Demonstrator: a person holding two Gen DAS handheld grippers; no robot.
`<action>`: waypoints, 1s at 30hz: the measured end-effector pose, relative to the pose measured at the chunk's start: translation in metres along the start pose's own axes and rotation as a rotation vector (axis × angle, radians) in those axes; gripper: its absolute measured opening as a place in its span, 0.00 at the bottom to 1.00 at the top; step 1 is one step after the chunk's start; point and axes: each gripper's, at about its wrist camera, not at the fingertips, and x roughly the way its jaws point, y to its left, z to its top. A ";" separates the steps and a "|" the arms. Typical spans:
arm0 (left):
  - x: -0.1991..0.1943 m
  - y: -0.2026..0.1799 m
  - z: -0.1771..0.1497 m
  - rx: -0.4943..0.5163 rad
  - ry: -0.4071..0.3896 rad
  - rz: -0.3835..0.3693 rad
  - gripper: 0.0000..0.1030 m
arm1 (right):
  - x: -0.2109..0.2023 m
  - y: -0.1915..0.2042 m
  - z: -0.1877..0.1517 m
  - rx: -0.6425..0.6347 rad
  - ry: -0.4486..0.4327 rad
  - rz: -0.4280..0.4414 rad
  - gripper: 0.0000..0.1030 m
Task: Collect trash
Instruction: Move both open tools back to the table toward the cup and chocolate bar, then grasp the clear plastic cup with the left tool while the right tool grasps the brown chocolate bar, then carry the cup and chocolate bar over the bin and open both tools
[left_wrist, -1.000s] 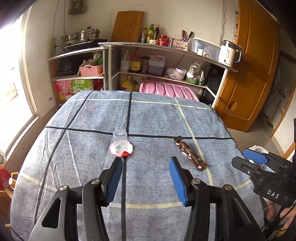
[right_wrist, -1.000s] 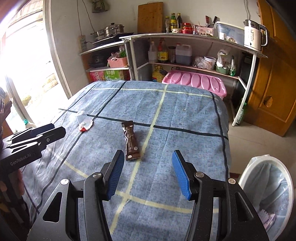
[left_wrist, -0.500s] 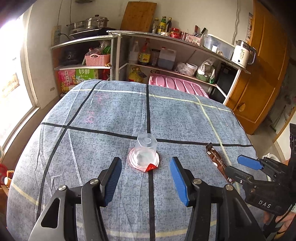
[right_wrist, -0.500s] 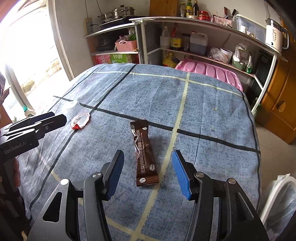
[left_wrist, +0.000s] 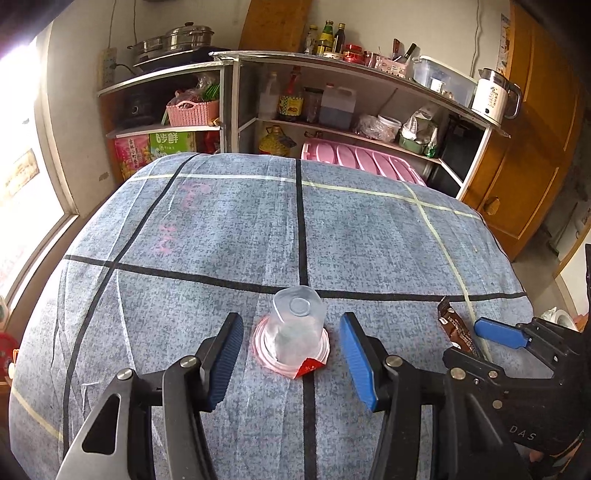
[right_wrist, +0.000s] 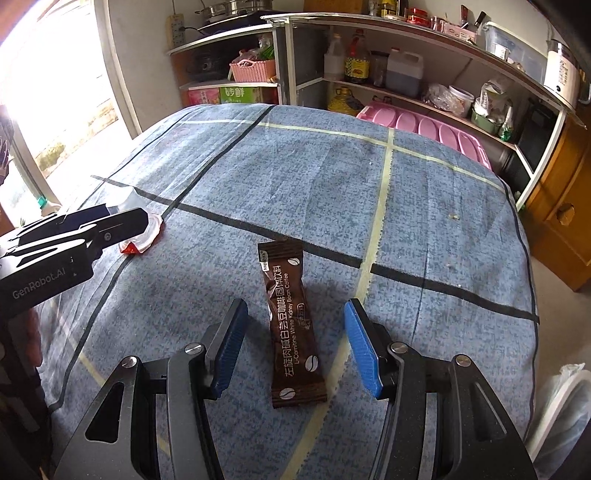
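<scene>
A: Left gripper at the bottom centre of the left wrist view — clenched or released?

B: Released. Blue pads stood apart on either side of the clear plastic cup, not touching it. Cup sat upside down on its peeled lid with the red tab, just above centre-bottom, on the blue checked tablecloth.

A: And the right gripper?

B: Also released. Pads spread wide at the bottom of the right wrist view, either side of the brown coffee sachet, clear of both its edges. Sachet lay flat on the cloth, lengthwise up the middle of the frame, beside a pale yellow stripe.

A: Seen from the other side?

B: Yes. At the lower right of the left wrist view, one end of the sachet showing beyond the right gripper's blue tip. At the left edge of the right wrist view, the left gripper's black finger overlapping the cup and lid.

A: Further up?

B: Pink tray past the cloth's far edge, then metal shelves with bottles, a pink basket, a white kettle at upper right. White bin rim at the lower right edge of the right wrist view.
</scene>
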 end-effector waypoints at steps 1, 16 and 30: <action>0.002 -0.001 0.000 0.004 0.001 0.002 0.48 | 0.000 0.000 0.000 0.005 0.000 0.001 0.53; -0.007 -0.008 -0.003 0.033 -0.019 0.035 0.31 | -0.005 -0.003 -0.003 0.033 -0.023 0.027 0.23; -0.055 -0.038 -0.018 0.079 -0.071 -0.011 0.31 | -0.052 -0.004 -0.019 0.072 -0.117 0.061 0.22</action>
